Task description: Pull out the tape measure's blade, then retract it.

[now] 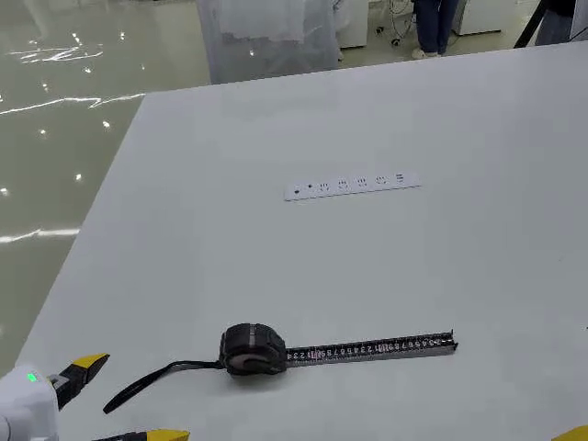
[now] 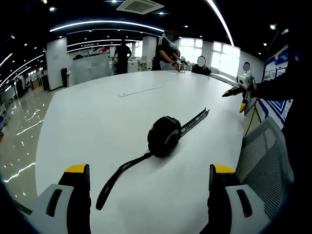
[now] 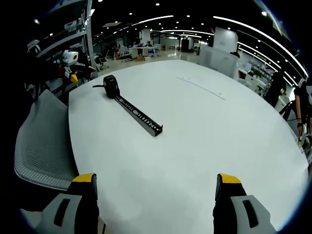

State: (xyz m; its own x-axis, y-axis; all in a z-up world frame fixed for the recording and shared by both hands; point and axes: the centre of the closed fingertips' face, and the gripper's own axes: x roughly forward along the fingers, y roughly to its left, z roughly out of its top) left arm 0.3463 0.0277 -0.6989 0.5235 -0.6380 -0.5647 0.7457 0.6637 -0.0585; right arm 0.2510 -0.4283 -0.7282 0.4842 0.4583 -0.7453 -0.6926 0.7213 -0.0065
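Observation:
A black tape measure [image 1: 251,349] lies on the white table [image 1: 276,257], near its front edge. Its blade [image 1: 372,348] is drawn out to the right and rests flat, and a black wrist strap [image 1: 147,381] trails to the left. My left gripper [image 1: 129,400] is open just left of the strap, holding nothing. In the left gripper view the case [image 2: 165,135] lies ahead of the open left gripper [image 2: 149,170]. My right gripper [image 3: 156,179] is open and apart from the blade's end [image 3: 157,130]; one yellow fingertip [image 1: 577,432] shows at the head view's corner.
A white inset socket strip [image 1: 351,185] sits in the middle of the table. A grey mesh chair [image 3: 44,146] stands at the table's near edge. People stand beyond the far side [image 2: 165,48]. The floor [image 1: 55,138] drops off to the left.

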